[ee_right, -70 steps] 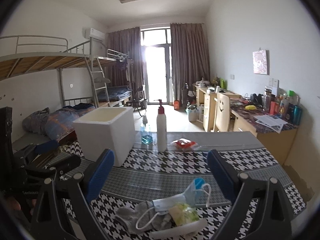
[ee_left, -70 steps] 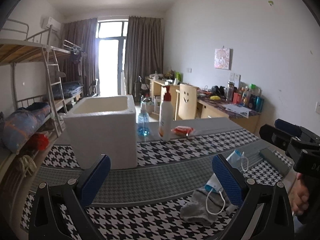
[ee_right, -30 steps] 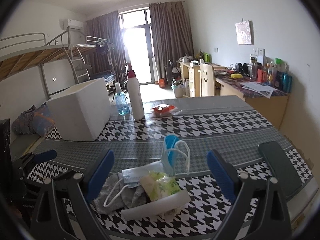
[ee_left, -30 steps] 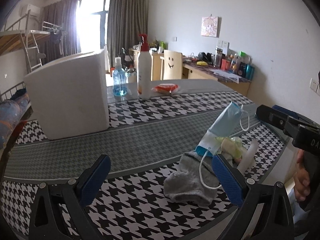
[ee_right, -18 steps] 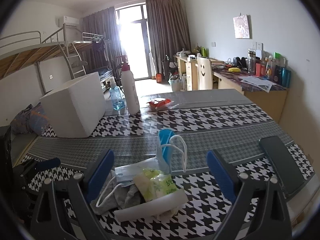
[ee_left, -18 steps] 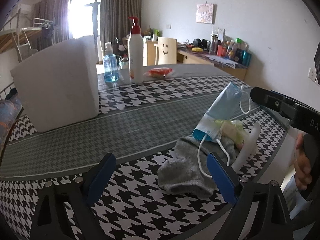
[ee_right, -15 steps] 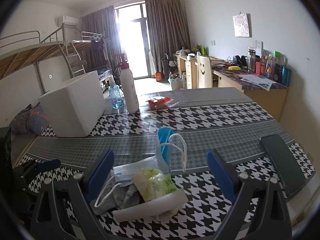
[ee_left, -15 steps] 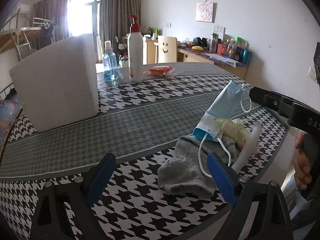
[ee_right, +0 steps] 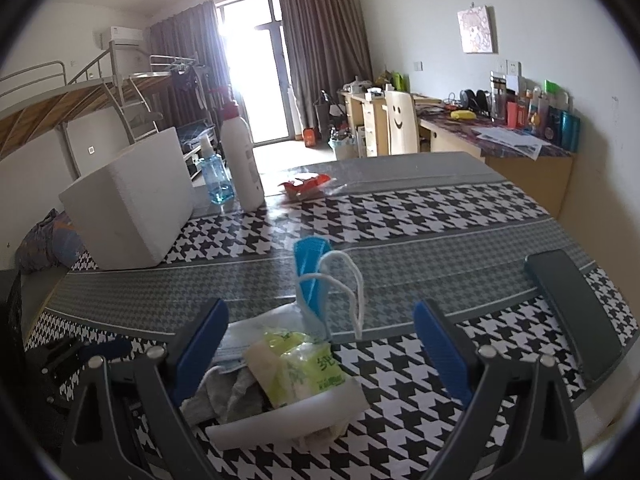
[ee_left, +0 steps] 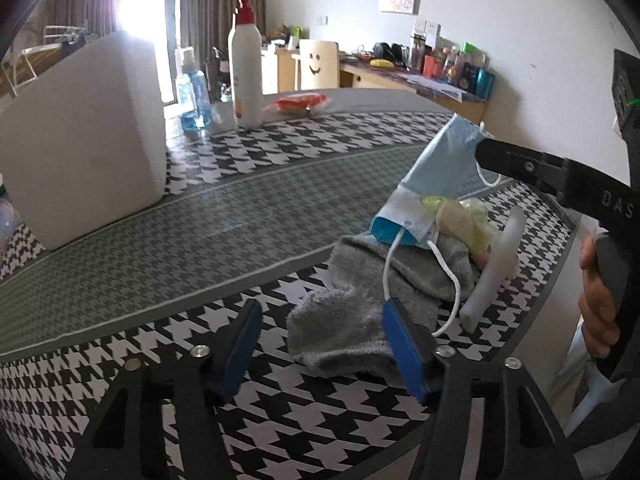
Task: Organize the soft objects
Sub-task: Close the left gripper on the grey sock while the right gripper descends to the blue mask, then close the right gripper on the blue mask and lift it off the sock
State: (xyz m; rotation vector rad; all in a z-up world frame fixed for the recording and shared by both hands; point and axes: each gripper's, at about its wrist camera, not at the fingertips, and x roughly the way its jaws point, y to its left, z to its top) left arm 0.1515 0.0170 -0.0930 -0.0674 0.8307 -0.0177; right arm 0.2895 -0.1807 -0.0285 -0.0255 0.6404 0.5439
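Note:
A pile of soft things lies at the table's near edge: a grey sock (ee_left: 360, 304), a blue face mask (ee_left: 436, 176) with white loops, a green tissue pack (ee_right: 304, 364) and a white foam strip (ee_left: 496, 264). My left gripper (ee_left: 324, 344) is open, its jaws either side of the sock's near end, narrower than before. My right gripper (ee_right: 320, 352) is open just above the pile, around the tissue pack; it also shows in the left wrist view (ee_left: 560, 184). A white foam box (ee_left: 84, 136) stands at the far left.
A white pump bottle (ee_left: 245, 68), a blue bottle (ee_left: 192, 96) and a red packet (ee_left: 298, 103) stand at the table's far side. A dark phone-like slab (ee_right: 572, 312) lies at the right edge. The table has a houndstooth cloth (ee_left: 200, 208).
Both grippers have come down and forward toward the pile. My left gripper's jaws have narrowed around the sock's end. The pile has not moved.

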